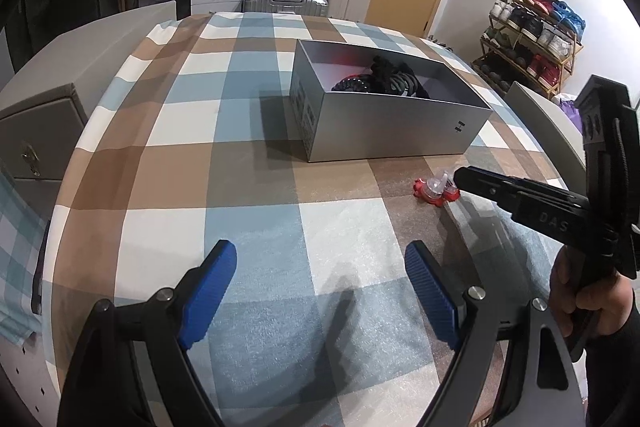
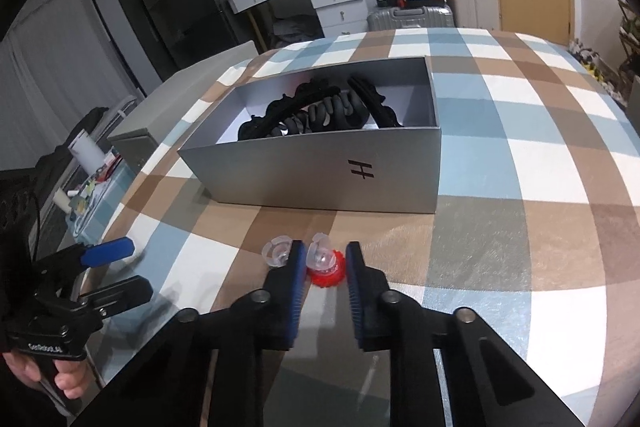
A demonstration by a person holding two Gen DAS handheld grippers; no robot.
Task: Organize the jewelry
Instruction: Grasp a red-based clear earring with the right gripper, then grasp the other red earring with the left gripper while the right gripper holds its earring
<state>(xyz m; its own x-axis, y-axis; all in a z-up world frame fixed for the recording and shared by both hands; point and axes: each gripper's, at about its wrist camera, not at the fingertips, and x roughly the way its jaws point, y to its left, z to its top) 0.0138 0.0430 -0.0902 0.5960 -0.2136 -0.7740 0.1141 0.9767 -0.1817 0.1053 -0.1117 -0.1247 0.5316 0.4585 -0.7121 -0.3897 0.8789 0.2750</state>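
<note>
Right tool (image 2: 321, 259): lower centre of frame, blue pads apart, straddling small red-and-clear plastic clip (image 2: 326, 267); contact w/ pads not clear.
Left tool (image 1: 320, 263): bottom of frame, pads wide apart, holding nothing, above checked cloth.
Box: open grey cardboard box (image 2: 320, 179) mid-frame on bench (image 2: 520, 167), black hair clips (image 2: 320, 107) inside.
Loose: clear plastic ring piece (image 2: 276, 250) just left of right tool.

Both grippers are black with ribbed blue fingers (image 2: 295, 291), silver pivot screws; bare-skinned hand (image 1: 592, 301), dark sleeve.
</note>
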